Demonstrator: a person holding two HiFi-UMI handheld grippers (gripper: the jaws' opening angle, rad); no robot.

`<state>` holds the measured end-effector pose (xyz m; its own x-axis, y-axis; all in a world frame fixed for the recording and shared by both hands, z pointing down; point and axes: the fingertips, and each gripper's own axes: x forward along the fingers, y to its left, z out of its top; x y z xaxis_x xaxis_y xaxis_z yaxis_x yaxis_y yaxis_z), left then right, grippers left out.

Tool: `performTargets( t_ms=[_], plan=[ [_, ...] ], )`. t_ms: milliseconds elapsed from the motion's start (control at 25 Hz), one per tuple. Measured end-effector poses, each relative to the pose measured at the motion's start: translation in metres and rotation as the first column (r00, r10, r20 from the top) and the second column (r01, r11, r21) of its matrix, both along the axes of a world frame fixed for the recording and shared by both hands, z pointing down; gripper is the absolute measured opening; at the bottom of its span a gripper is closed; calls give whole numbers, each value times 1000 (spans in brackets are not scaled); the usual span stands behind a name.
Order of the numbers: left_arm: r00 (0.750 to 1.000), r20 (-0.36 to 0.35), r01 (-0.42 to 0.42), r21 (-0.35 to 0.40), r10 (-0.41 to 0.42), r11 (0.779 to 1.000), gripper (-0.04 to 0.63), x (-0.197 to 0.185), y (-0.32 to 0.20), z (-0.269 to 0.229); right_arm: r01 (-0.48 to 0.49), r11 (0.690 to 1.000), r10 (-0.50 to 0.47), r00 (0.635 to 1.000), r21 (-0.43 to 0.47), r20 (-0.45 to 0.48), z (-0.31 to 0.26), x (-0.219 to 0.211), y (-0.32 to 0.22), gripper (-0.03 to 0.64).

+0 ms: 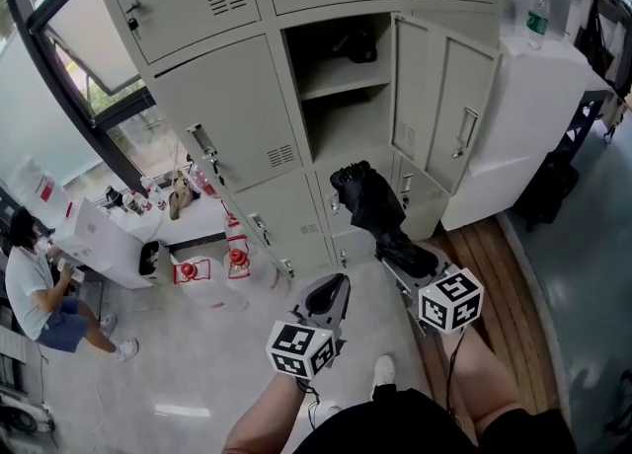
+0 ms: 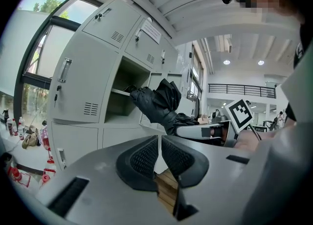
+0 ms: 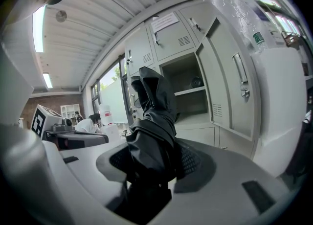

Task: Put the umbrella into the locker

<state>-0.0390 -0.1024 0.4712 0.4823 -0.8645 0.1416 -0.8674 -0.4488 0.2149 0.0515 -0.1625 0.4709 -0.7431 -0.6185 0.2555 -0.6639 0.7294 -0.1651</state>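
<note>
My right gripper [image 1: 397, 247] is clamping the folded black umbrella [image 1: 367, 197], holding it nearly level and short of the open locker [image 1: 346, 131]. My left gripper [image 1: 334, 289] is hanging just beside it, jaws closed on nothing.

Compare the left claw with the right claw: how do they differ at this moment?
The right claw is shut on the folded black umbrella; the left claw is shut and empty. The right claw reaches nearer the locker than the left claw. Both carry a marker cube.
</note>
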Motion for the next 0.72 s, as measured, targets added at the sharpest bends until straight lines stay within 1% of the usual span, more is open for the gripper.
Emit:
performTargets(
  t_ms=[160, 400, 720],
  plan=[
    [1000, 3, 7, 7, -7, 1000, 32, 12, -19, -3, 4, 1000, -4, 1000, 0, -13, -1, 10, -21, 261],
    [1000, 1, 25, 18, -25, 1000, 32, 26, -46, -7, 30, 999, -29, 998, 20, -55, -2, 18, -49, 261],
    [999, 2, 42, 26, -42, 999, 32, 40, -71, -9, 61, 998, -58, 995, 30, -83, -5, 20, -79, 261]
  ],
)
